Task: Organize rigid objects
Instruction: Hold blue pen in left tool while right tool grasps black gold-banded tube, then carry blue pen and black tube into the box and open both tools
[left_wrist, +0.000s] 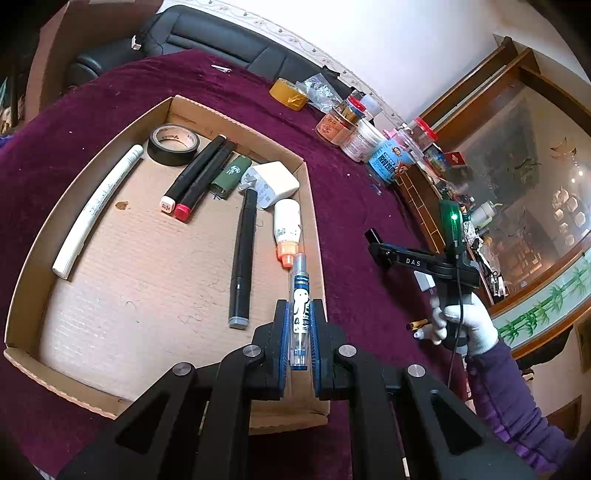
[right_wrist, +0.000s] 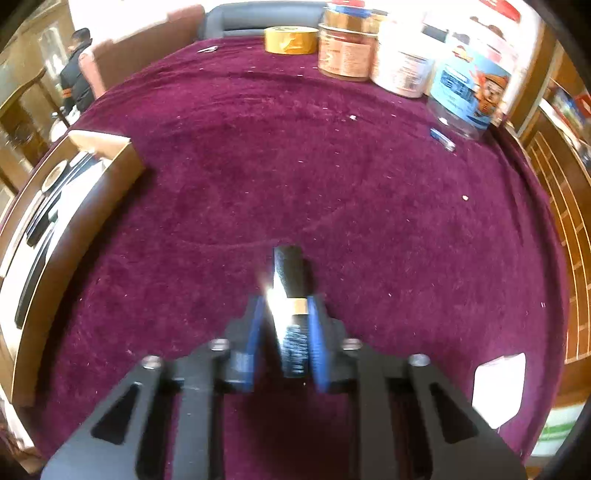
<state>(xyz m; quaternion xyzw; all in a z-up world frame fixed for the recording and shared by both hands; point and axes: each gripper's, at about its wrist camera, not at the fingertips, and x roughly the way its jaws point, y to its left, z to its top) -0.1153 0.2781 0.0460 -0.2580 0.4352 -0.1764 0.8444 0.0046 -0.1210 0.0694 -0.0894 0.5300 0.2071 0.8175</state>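
The cardboard tray (left_wrist: 310, 206) lay on the maroon cloth (right_wrist: 295, 166). Above its near right corner, the left gripper (left_wrist: 299, 317) clamped a clear blue-labelled pen (left_wrist: 300, 306); the right gripper (right_wrist: 286, 314) pinched a black gold-banded tube (right_wrist: 290, 277) over the cloth.

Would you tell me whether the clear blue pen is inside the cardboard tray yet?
Not yet: the clear blue pen is clamped in the left gripper, above the tray.

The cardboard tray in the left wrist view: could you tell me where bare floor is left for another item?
The cardboard tray has bare floor in its near half, between the white tube and the long black marker. The far end is crowded: black tape roll, two markers, white charger.
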